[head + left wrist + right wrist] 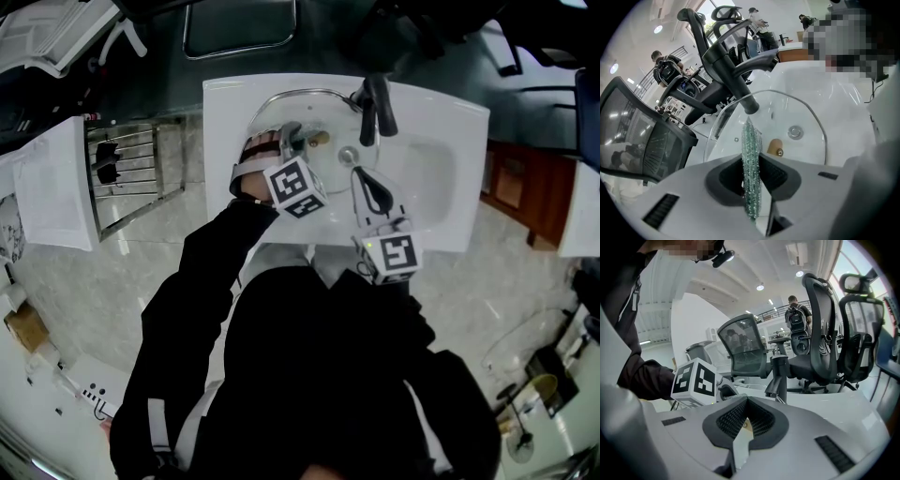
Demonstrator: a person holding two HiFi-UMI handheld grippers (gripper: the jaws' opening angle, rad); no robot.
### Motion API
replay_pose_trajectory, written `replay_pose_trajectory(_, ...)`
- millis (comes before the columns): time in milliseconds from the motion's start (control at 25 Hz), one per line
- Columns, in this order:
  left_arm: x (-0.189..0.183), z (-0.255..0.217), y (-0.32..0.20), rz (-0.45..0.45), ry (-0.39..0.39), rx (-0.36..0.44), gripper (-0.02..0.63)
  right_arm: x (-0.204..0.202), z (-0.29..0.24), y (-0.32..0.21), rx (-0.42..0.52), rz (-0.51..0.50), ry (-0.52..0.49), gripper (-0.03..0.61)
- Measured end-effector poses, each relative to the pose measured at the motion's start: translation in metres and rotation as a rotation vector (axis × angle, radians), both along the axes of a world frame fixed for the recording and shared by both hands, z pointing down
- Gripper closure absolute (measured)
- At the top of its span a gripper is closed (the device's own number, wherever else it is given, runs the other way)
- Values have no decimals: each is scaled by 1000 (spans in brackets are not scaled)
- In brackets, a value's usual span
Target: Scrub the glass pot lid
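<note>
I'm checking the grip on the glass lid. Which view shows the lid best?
The left gripper view: the glass lid spreads ahead with its knob, rim clamped edge-on in the left gripper. The head view shows it small, over the sink. The right gripper view shows no clear part of it.

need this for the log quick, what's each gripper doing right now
left gripper: shut on the scrubber
right gripper: shut, nothing in it

The sink is white, the faucet black, the lid clear with a tan knob.
</note>
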State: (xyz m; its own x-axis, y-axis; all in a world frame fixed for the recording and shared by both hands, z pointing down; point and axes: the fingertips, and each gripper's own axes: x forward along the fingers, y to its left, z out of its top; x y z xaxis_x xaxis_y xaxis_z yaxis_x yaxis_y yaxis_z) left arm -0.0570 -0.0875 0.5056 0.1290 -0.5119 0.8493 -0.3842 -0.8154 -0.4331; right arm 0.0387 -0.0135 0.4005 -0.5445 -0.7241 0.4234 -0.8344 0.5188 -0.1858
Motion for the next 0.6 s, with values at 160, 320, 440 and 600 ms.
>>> replay_pose_trajectory(160,3,3,5,16,-15,6,538,0,2,1,-1,-1,2,589)
replay_pose_trajectory(320,8,8,12,30,-17,-5,538,0,6,1,-1,-10,17,590)
replay_pose_trajectory(440,11,13,16,34,-14,-16,539,1,6,3,-3,-9,21,589)
replay_pose_trajectory(600,13,17,20,32,-5,-29,540,2,8,5,-6,-4,19,589)
